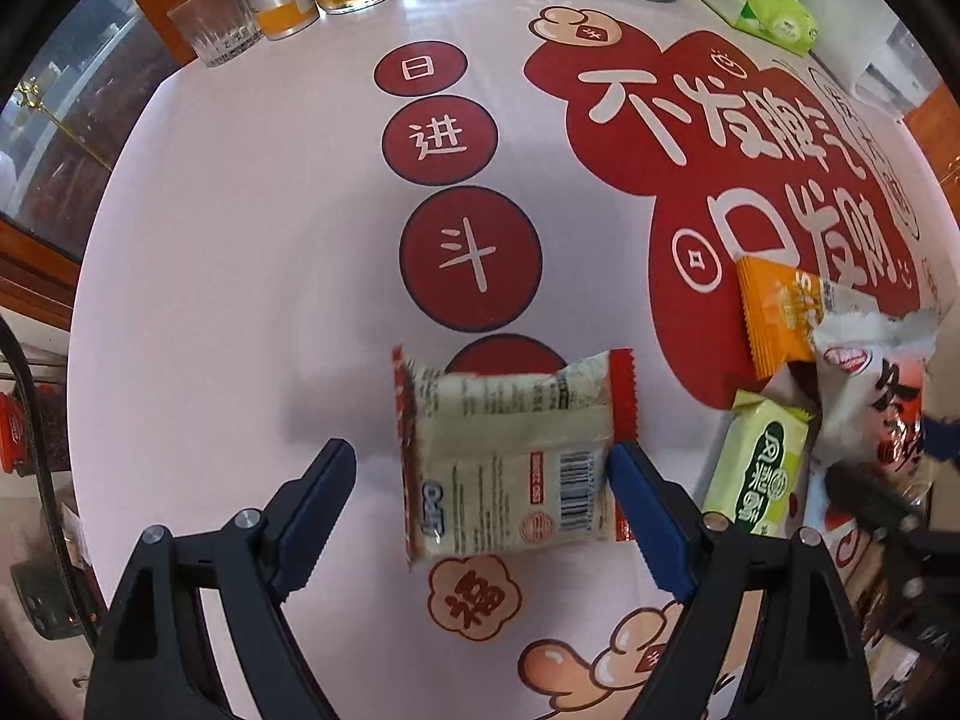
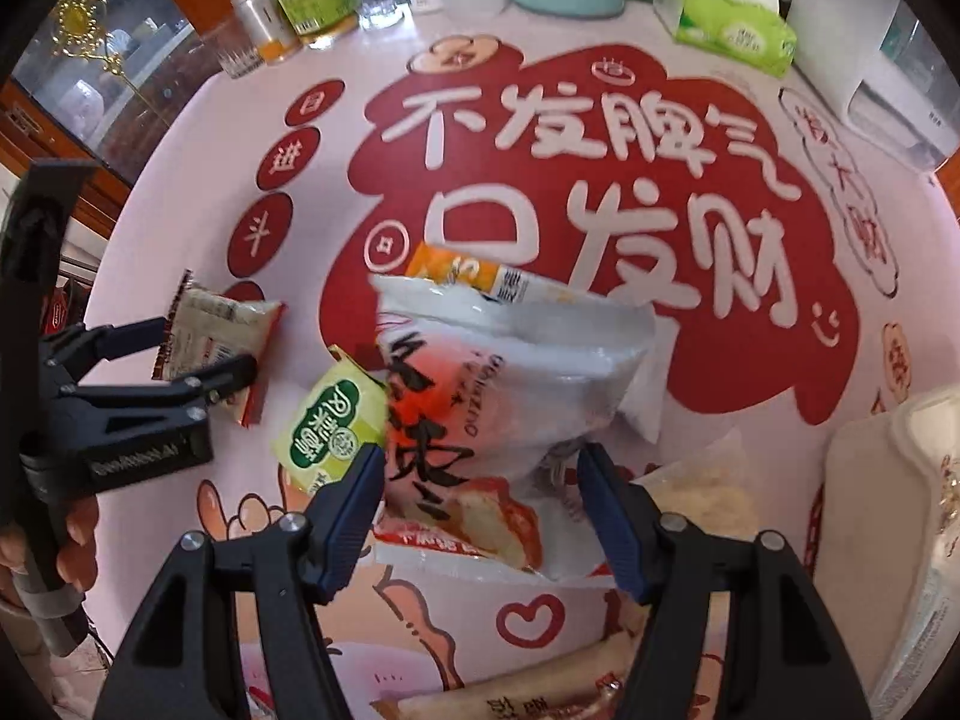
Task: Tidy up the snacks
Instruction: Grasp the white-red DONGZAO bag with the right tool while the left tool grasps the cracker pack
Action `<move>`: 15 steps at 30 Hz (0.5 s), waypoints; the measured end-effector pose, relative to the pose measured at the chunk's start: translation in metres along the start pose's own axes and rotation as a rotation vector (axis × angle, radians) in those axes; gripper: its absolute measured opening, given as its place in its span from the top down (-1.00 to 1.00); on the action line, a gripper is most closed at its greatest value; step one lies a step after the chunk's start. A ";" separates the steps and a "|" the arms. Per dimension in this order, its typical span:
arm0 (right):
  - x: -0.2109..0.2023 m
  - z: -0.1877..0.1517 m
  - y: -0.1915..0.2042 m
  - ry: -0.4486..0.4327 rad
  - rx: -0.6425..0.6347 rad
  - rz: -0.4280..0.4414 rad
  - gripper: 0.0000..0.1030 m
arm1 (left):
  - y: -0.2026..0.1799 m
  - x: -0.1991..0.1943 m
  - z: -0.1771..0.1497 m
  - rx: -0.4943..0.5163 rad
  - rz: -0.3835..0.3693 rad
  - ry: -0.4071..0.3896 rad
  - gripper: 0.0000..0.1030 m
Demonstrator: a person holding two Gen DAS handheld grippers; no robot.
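1. Nearest to us, our right gripper (image 2: 480, 510) stands wide, its jaws to either side of the big white snack bag (image 2: 510, 420). We cannot tell whether the pads touch it yet. We would close on the bag's bunched lower part, not on the loose film, so that it does not slide out.
2. Our left gripper (image 1: 480, 516) is also wide, and the red-edged cracker pack (image 1: 510, 456) lies flat between its fingers, toward the table's left side. The right pad looks to be just at the pack's edge. We would center it before squeezing.
3. Just beside the white bag lie the green pastry pack (image 2: 330, 426) and, behind it, the orange pack (image 2: 462, 273), partly covered.
4. At the table's far edge stand glasses, bottles and a tissue box (image 2: 726, 24), well apart from the snacks.
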State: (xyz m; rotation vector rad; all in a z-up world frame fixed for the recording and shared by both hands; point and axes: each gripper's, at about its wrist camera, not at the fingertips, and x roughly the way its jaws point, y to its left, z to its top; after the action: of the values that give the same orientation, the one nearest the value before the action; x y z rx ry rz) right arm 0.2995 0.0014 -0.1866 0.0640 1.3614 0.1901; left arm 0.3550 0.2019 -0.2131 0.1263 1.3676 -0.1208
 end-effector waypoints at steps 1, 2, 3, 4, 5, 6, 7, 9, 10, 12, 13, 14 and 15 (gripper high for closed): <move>0.002 -0.001 0.000 0.007 0.001 0.003 -0.29 | 0.000 -0.001 0.000 -0.004 -0.011 -0.003 -0.66; 0.004 -0.003 -0.001 0.012 0.003 0.006 -0.29 | 0.001 -0.001 0.001 -0.006 -0.020 -0.003 -0.66; 0.006 -0.004 -0.001 0.014 0.003 0.009 -0.27 | 0.001 -0.003 0.002 -0.009 -0.031 -0.001 -0.66; 0.008 -0.006 -0.001 0.017 -0.002 0.010 -0.24 | 0.001 -0.003 0.002 -0.016 -0.044 0.004 -0.66; 0.009 -0.007 -0.001 0.017 -0.004 0.012 -0.22 | 0.000 -0.005 0.004 -0.022 -0.049 0.007 -0.66; 0.009 -0.009 0.000 0.013 -0.010 0.008 -0.20 | 0.000 -0.004 0.004 -0.031 -0.054 0.012 -0.66; 0.008 -0.010 0.001 0.007 -0.016 0.005 -0.17 | 0.001 -0.003 0.004 -0.045 -0.055 0.022 -0.66; 0.008 -0.012 0.002 -0.002 -0.029 0.003 -0.15 | 0.002 -0.002 0.006 -0.071 -0.062 0.030 -0.66; 0.007 -0.013 0.002 -0.004 -0.034 0.000 -0.13 | 0.004 -0.002 0.007 -0.090 -0.070 0.028 -0.66; 0.007 -0.013 0.003 -0.006 -0.041 -0.001 -0.11 | 0.008 -0.003 0.006 -0.120 -0.095 0.025 -0.66; 0.006 -0.013 0.003 -0.007 -0.043 0.004 -0.10 | 0.009 -0.004 0.005 -0.137 -0.109 0.027 -0.66; 0.006 -0.014 0.003 -0.008 -0.042 0.008 -0.10 | 0.010 -0.006 0.004 -0.141 -0.118 0.026 -0.66; 0.006 -0.014 0.003 -0.009 -0.041 0.011 -0.10 | 0.009 -0.008 0.004 -0.141 -0.123 0.022 -0.66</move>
State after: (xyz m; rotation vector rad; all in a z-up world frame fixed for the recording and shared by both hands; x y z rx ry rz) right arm 0.2872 0.0046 -0.1949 0.0375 1.3481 0.2265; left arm 0.3585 0.2101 -0.2044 -0.0752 1.4014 -0.1262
